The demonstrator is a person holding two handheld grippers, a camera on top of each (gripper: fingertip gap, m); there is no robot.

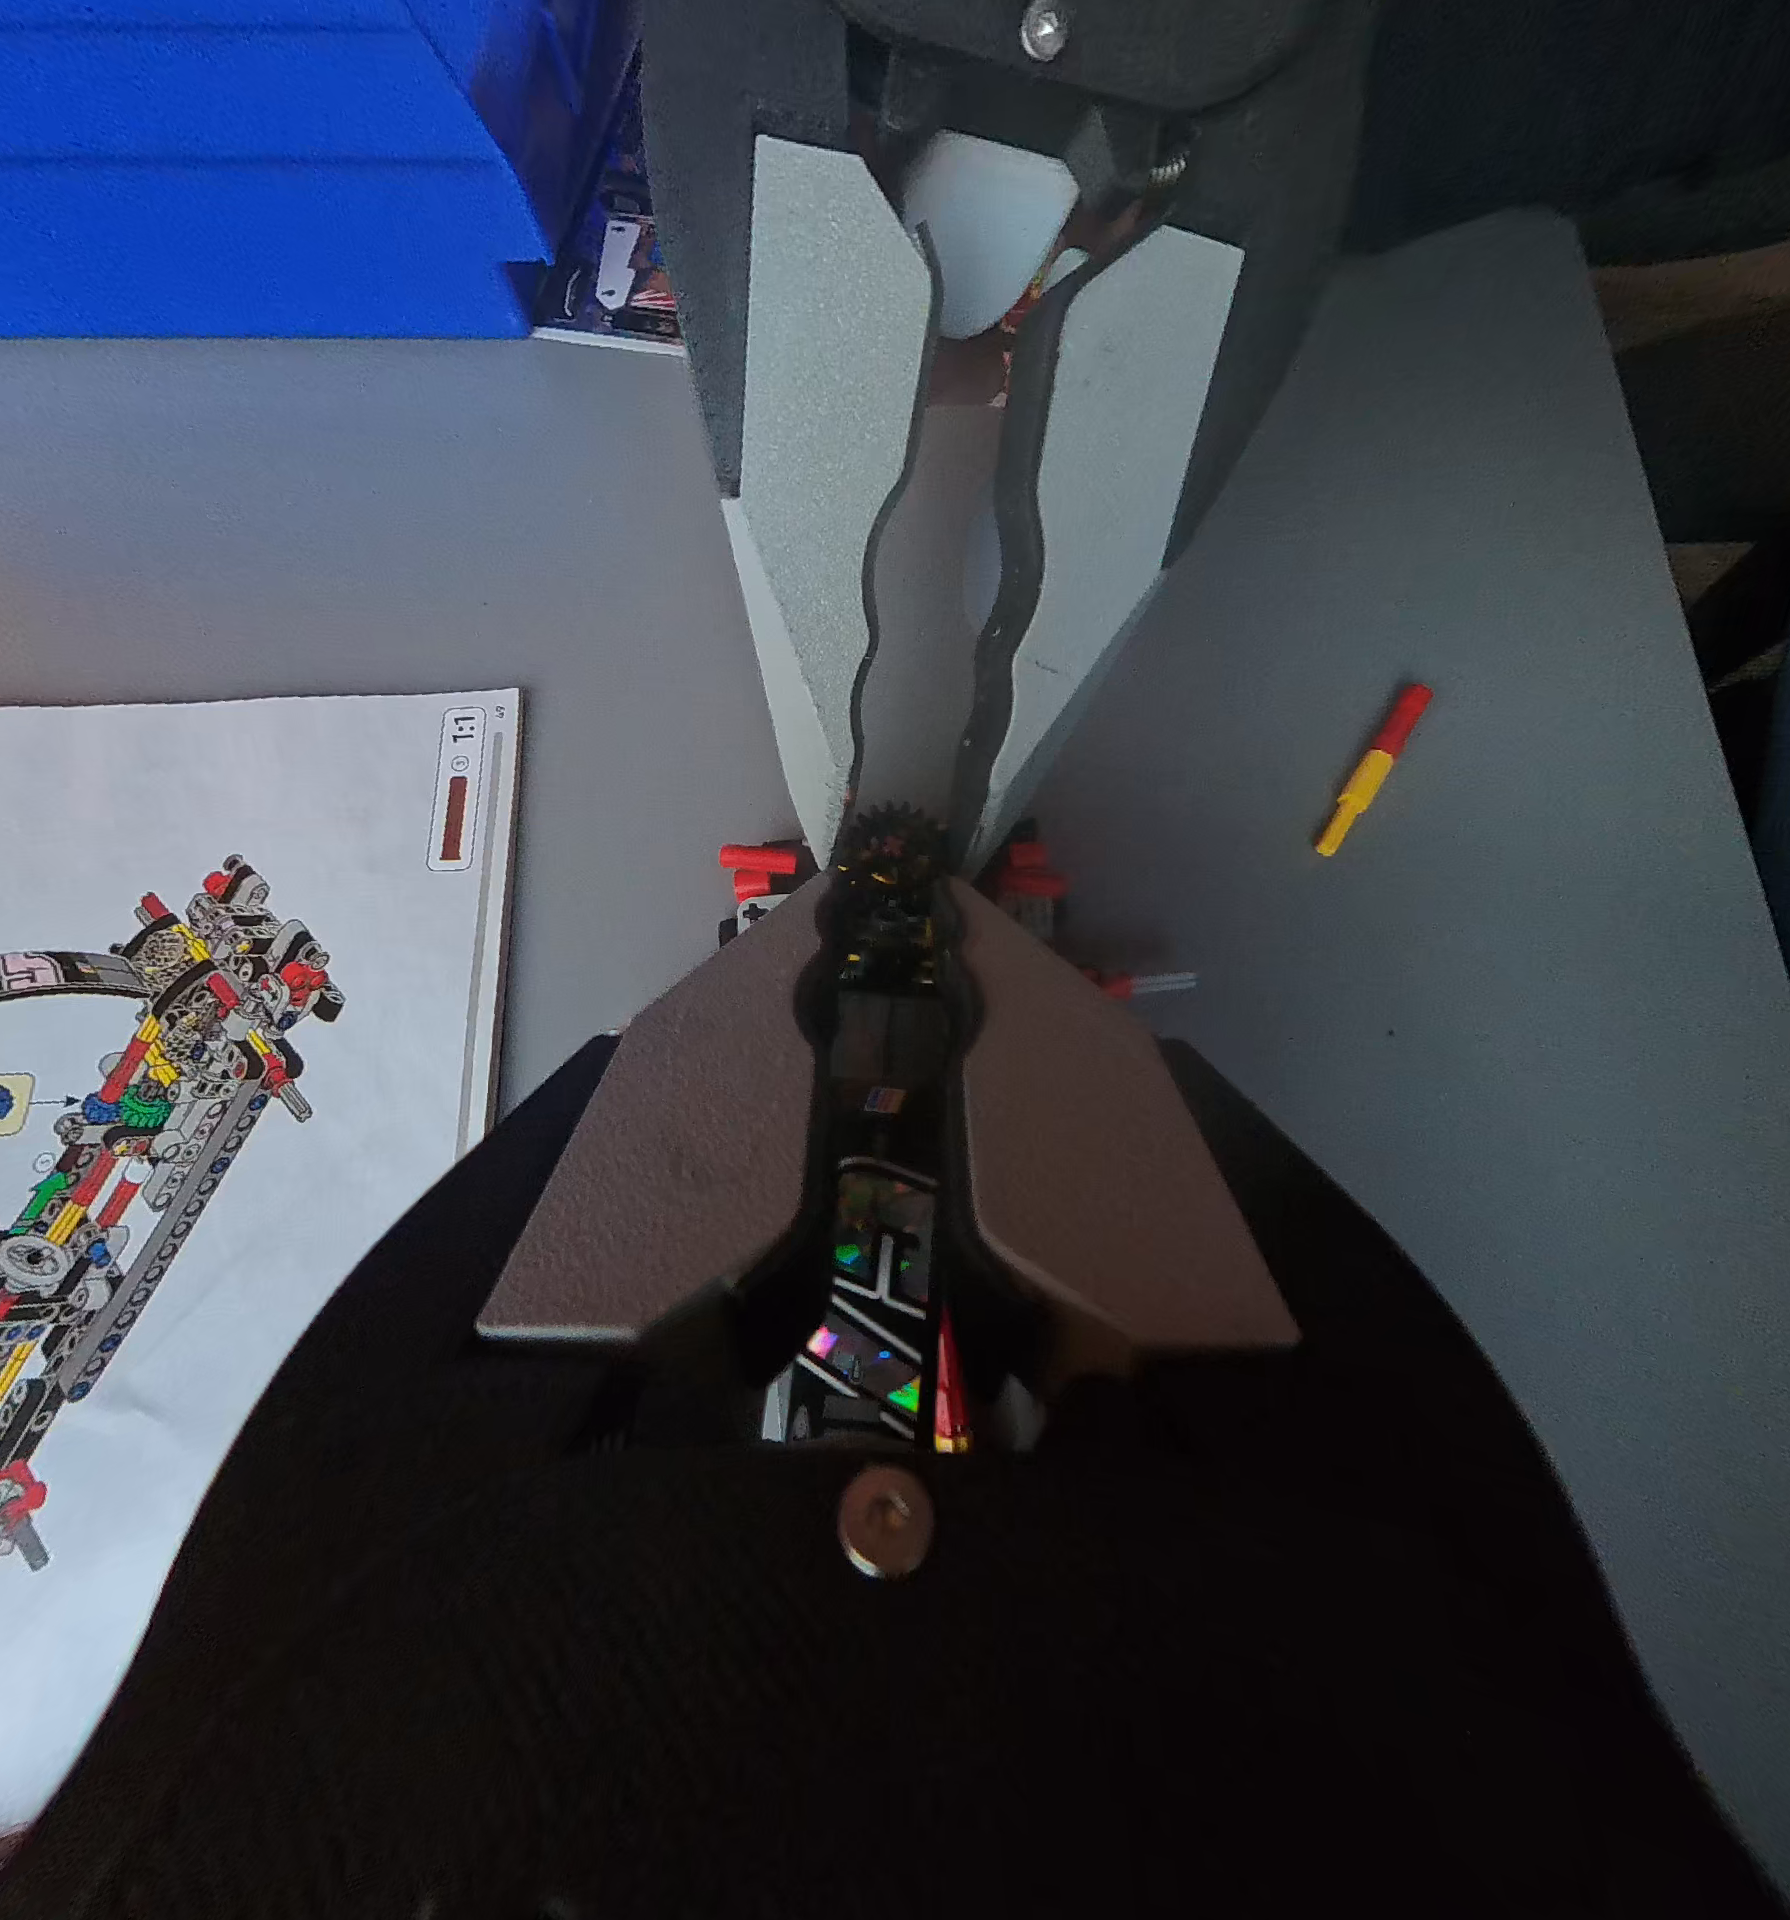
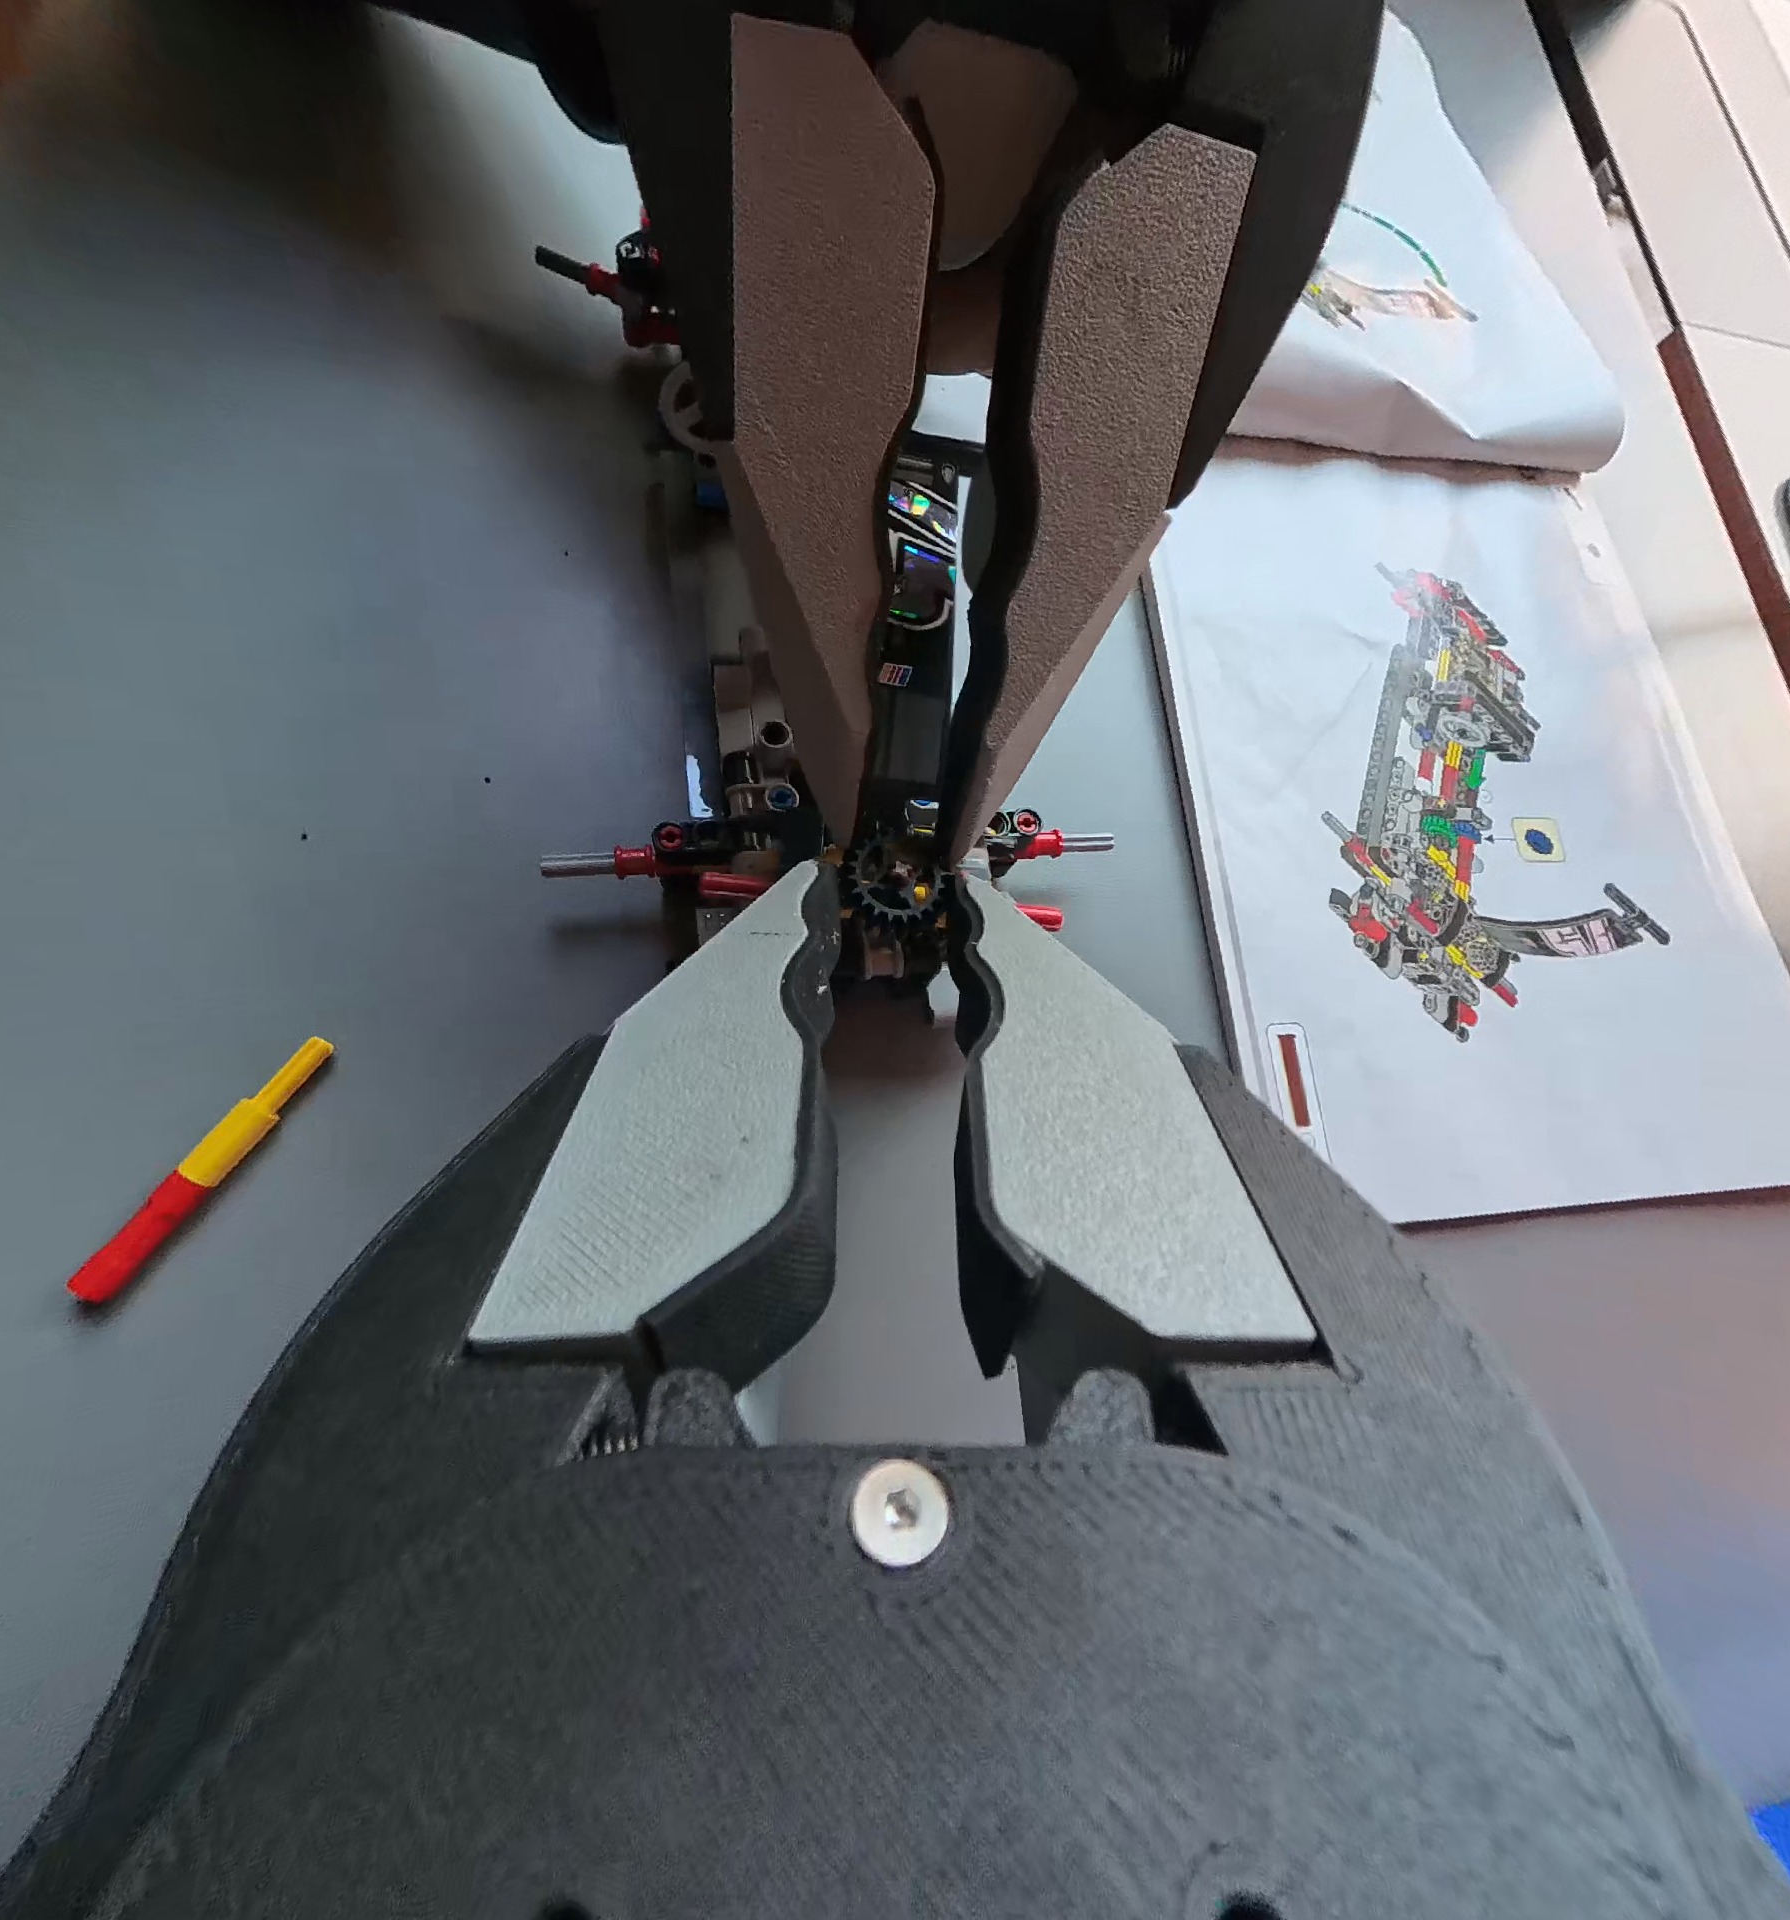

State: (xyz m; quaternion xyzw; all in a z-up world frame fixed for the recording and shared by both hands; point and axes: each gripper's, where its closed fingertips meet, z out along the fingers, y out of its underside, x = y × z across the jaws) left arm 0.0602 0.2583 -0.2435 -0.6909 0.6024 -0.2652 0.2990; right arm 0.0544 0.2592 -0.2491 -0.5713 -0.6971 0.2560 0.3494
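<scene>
A brick-built car frame (image 2: 756, 717) lies on the grey table (image 2: 299, 623), with a black panel and a shiny sticker (image 1: 875, 1257) along its top. A black gear (image 2: 886, 883) sits at its near end; it also shows in the left wrist view (image 1: 889, 836). My left gripper (image 1: 891, 904) is shut on the frame's black body. In the right wrist view it (image 2: 903, 823) comes in from the top. My right gripper (image 2: 891, 902) faces it, its pads closed on the gear's two sides. In the left wrist view it (image 1: 896, 821) comes in from the top.
An open instruction booklet (image 1: 195, 883) lies beside the frame and shows at the right of the right wrist view (image 2: 1493, 1091). A loose red and yellow pin (image 2: 200, 1169) lies on the table, also in the left wrist view (image 1: 1374, 769). A blue bin (image 1: 195, 156) stands behind. Less than 4 cm separates the two grippers' tips.
</scene>
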